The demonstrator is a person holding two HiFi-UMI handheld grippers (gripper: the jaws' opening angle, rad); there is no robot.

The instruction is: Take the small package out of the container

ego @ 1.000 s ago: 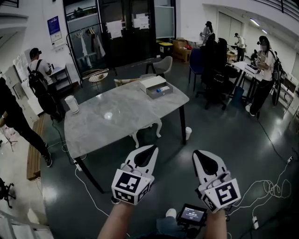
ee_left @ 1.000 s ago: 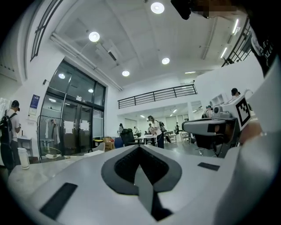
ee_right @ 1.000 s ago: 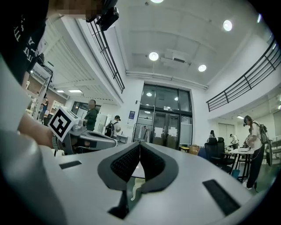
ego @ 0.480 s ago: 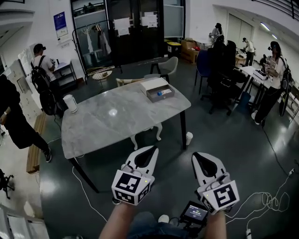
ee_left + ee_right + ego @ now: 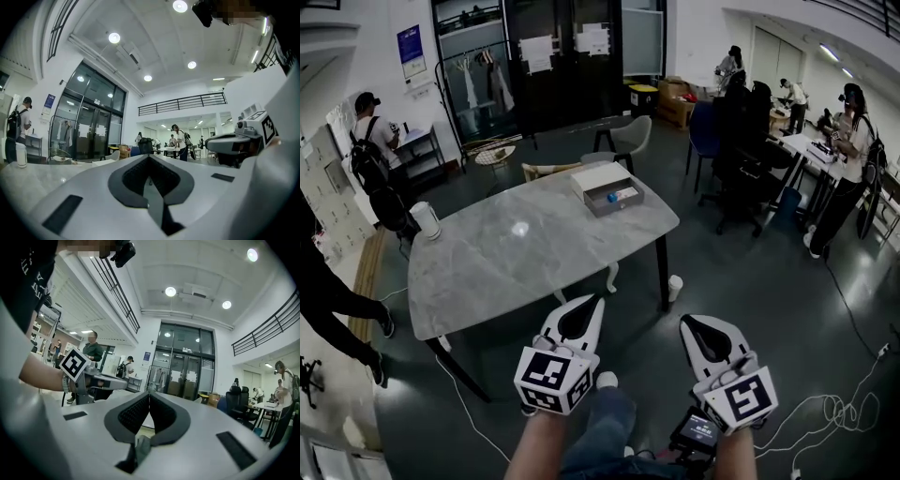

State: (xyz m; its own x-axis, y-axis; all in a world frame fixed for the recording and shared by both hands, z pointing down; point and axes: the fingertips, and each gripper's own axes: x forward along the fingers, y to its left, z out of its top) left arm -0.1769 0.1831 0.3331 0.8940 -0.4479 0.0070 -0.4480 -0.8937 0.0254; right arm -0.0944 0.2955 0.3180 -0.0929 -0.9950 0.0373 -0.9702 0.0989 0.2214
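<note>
A grey open container [image 5: 613, 197] with a white lid beside it stands at the far right end of the grey marble table [image 5: 525, 248]. Inside lies a small white package [image 5: 622, 196] next to a blue bit. Both grippers are held low in front of the table's near edge, well short of the container. My left gripper [image 5: 589, 304] is shut with nothing between its jaws, as the left gripper view [image 5: 149, 157] also shows. My right gripper [image 5: 690, 324] is likewise shut and empty, its jaws meeting in the right gripper view [image 5: 148, 395].
A white cylinder [image 5: 425, 219] stands on the table's far left corner. A paper cup [image 5: 675, 286] sits on the floor by the right table leg. Chairs [image 5: 628, 134] stand behind the table, people at both sides, and cables [image 5: 825, 408] lie on the floor at right.
The table has come nearer and lower in the head view as the person walks toward it. Both grippers stay shut and keep their place in front of the body.
</note>
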